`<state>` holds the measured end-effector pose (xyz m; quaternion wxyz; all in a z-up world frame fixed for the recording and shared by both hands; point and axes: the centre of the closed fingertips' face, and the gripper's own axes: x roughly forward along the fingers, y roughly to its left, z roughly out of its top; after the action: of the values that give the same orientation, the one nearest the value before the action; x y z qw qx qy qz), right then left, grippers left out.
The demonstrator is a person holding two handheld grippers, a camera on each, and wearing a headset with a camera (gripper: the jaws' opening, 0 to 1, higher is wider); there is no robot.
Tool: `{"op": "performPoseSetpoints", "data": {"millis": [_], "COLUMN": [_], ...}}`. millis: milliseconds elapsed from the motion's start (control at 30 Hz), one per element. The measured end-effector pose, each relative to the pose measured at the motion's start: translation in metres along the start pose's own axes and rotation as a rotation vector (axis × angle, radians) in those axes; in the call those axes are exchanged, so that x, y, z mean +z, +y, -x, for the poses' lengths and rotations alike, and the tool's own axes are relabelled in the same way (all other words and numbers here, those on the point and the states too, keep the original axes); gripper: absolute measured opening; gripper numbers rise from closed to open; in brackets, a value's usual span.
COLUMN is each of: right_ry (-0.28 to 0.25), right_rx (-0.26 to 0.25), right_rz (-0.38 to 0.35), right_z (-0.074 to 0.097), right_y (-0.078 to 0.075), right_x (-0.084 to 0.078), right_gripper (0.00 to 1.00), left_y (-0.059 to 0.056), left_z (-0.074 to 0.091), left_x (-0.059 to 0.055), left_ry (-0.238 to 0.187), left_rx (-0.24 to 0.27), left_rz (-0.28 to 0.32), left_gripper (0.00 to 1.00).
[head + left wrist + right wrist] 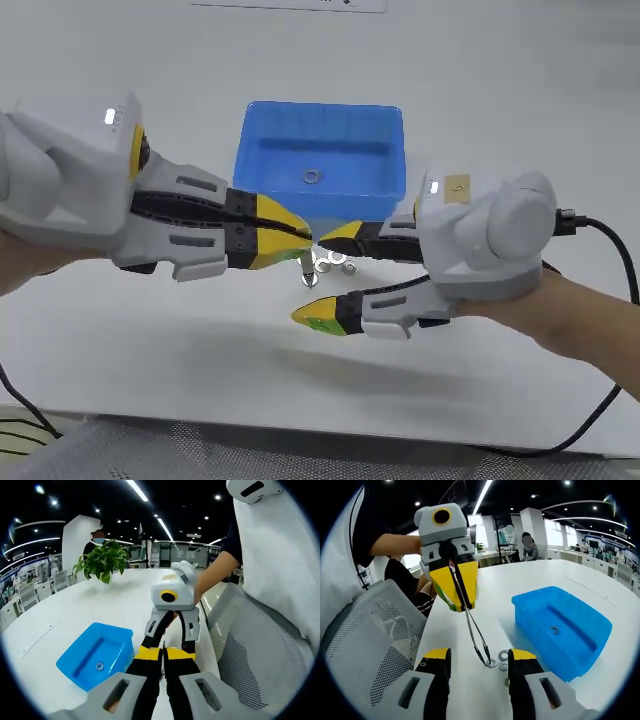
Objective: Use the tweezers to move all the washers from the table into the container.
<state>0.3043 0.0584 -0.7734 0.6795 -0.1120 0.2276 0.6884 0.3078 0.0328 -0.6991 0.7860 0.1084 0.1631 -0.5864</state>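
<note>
Several washers (503,655) lie before the wide right claw (480,655); left claw (462,606) grips tweezers (475,635), container (540,635) beside

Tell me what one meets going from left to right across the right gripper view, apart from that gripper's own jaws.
Grey mesh chair → thin metal tweezers → small silver washers → blue plastic container.
</note>
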Motion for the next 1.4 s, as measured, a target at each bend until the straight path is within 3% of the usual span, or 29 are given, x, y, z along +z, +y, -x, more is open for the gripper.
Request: {"op": "performPoseSetpoints", "data": {"millis": [133, 400, 800, 1033, 1200, 1400], "right_ry": [0.004, 0.011, 0.033, 0.033, 0.032, 0.036], "right_rx": [0.018, 0.053, 0.044, 0.027, 0.028, 0.013], "right_rz": [0.011, 0.065, 0.178, 0.194, 0.189, 0.189], "right_z": [-0.002, -0.003, -0.002, -0.001, -0.002, 0.001], "right_y": [0.000, 0.002, 0.004, 0.002, 0.004, 0.005], "right_x": [0.001, 0.003, 0.002, 0.002, 0.003, 0.003], "right_gripper": [0.30, 0.14, 0.11, 0.10, 0.09, 0.09], "left_y": [-0.001, -0.006, -0.011, -0.003, -0.004, -0.004], "left_z": [0.001, -0.001, -0.006, -0.007, -0.004, 0.000], "left_x": [-0.001, -0.002, -0.002, 0.000, 0.000, 0.004], "left_ry": [0.006, 0.022, 0.047, 0.034, 0.054, 0.035], "left_rx": [-0.003, -0.019, -0.026, 0.046, 0.058, 0.081], "left_rz": [0.007, -0.003, -0.004, 0.040, 0.038, 0.041], "left_gripper": [0.05, 0.05, 0.06, 0.07, 0.09, 0.16]}}
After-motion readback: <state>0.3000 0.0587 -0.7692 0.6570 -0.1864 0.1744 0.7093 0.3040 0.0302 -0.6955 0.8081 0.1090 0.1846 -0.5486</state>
